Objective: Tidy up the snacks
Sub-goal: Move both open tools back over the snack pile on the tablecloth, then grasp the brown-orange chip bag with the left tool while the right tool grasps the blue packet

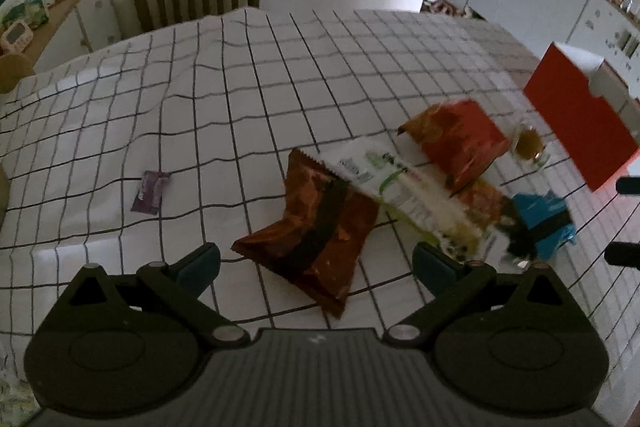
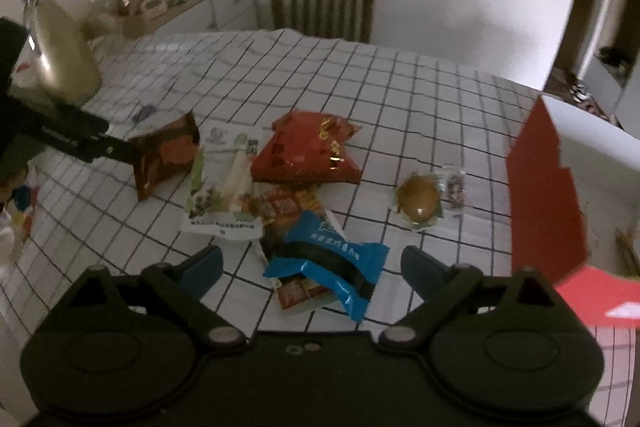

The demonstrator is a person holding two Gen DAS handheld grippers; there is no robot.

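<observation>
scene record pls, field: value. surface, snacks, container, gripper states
surface: table under a white grid tablecloth
snacks: brown bag, white-green packet, red bag, blue packet, round brown snack, small purple packet
container: red box, open, at the table's right side
left gripper: open, above the brown bag
right gripper: open, above the blue packet
held: nothing
</observation>
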